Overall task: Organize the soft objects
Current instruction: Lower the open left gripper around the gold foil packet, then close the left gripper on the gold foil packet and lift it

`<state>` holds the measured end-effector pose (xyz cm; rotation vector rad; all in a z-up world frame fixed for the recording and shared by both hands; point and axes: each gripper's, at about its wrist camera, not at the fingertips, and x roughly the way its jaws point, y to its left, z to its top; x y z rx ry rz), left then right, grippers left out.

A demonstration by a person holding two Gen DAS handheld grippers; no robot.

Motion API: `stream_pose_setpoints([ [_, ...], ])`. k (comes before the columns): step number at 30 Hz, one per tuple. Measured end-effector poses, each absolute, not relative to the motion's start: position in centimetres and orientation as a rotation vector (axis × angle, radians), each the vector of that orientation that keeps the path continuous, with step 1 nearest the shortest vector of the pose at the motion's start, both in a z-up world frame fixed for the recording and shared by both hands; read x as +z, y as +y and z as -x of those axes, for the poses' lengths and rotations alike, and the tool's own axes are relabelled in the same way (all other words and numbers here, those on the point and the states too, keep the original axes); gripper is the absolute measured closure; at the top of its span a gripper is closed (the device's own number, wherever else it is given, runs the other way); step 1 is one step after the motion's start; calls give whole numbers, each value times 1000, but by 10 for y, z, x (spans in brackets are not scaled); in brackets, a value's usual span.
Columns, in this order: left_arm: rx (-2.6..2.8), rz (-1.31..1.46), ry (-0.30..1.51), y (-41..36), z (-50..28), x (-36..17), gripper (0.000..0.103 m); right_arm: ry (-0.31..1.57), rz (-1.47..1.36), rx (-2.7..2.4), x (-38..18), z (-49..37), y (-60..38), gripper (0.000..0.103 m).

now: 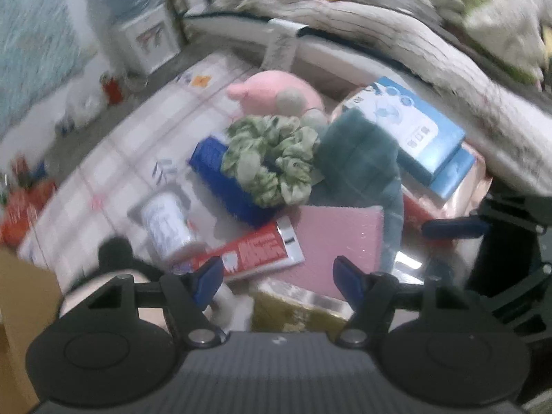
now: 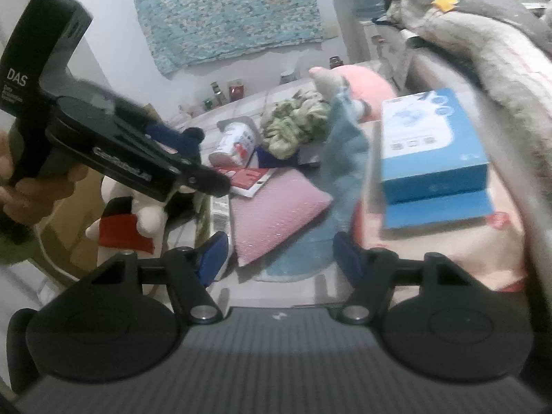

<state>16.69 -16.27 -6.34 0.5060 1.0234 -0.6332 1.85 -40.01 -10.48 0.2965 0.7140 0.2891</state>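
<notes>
Soft stuff is piled up in the middle of a pale checked surface (image 1: 114,145): a green patterned fabric scrunchie (image 1: 272,158) is seen sitting on top of a blue bristly block (image 1: 224,186), with a round pink plush toy (image 1: 276,95) right behind it and a dark teal fluffy cloth (image 1: 358,162) draped just to its right. From the right wrist view the same teal cloth (image 2: 345,158) is shown standing up in a fold and trailing down toward the camera. A pink flat textured pad (image 1: 338,238) is laid in front of the cloth, partly overlapped by a red and white toothpaste box (image 1: 255,252). A small white printed can (image 1: 165,224) is tipped on its side left of that. Blue and white cardboard boxes (image 1: 414,127) are stacked to the right on pink packaging.

Lower left in the right wrist view, a white plush toy with red and black clothing (image 2: 127,220) is propped by a tan cardboard box (image 2: 69,224).

The left gripper (image 1: 279,276) is held over the toothpaste box and pink pad with its jaws apart, nothing clamped. The right gripper (image 2: 281,255) is also spread wide, hovering in front of the pad's edge and the cloth's lower end, nothing pinched. A hand (image 2: 31,186) is seen gripping the left tool's handle. Rumpled grey bedding (image 1: 379,31) is heaped behind everything.
</notes>
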Motion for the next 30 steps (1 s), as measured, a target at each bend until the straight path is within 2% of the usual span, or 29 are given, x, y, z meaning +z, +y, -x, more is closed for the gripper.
stream_pose_setpoints([
  [6, -520, -322, 1005, -139, -152, -42, 34, 688, -338, 338, -94, -9, -409, 40],
  [14, -405, -235, 964, -114, -120, -35, 52, 717, -244, 443, -98, -45, -362, 58],
  [18, -385, -169, 971, -94, -108, -37, 53, 744, -155, 473, -103, -59, -337, 61],
  [21, -377, -147, 963, -83, -98, -37, 53, 774, -90, 468, -109, -64, -323, 76],
  [23, -374, -130, 956, -76, -91, -35, 53, 781, -70, 470, -106, -62, -320, 80],
  [30, -402, -67, 948, -56, -65, -28, 53, 868, -134, 471, -100, -42, -323, 82],
])
